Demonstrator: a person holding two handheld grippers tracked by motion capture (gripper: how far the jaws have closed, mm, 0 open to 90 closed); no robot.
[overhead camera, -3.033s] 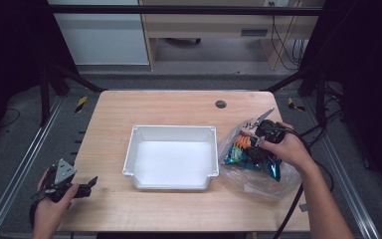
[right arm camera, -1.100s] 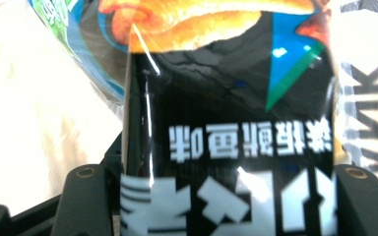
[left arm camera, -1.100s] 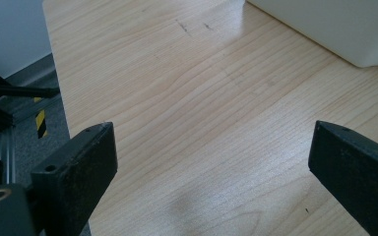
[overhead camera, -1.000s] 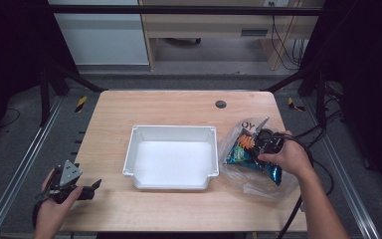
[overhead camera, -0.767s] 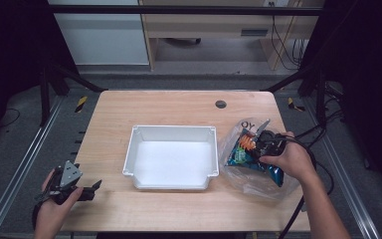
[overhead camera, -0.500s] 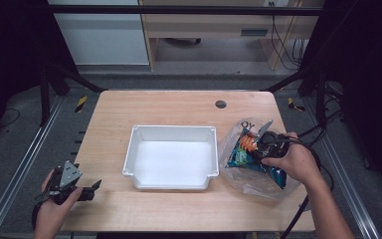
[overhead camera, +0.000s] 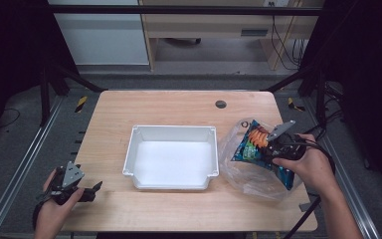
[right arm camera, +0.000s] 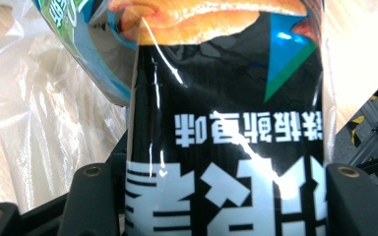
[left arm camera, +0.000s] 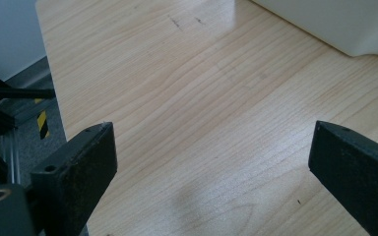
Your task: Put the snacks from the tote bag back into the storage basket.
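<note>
Two grippers: right gripper (overhead camera: 271, 141) pinches a black snack packet (right arm camera: 226, 147) inside the clear bag (overhead camera: 258, 174), right of the white tray (overhead camera: 171, 130); left gripper (overhead camera: 90, 190), jaws spread, hovers near-left.

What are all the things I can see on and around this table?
Light wooden table: one, pale wood, fills the middle.
White rectangular plastic bin: one, white, empty, centre of the table.
Clear crinkly plastic bag: one, see-through, right of the bin, with snack packets in it.
Black glossy snack packet: one, black with white lettering and an orange picture, between the right gripper's jaws.
Teal snack packet: one, teal and green, beside the black one inside the bag.
Small round dark hole: one, dark grey, far side of the tabletop.
Left hand-held gripper: one, black, jaws open, over the table's near left corner.
Right hand-held gripper: one, black, shut on the black packet.
</note>
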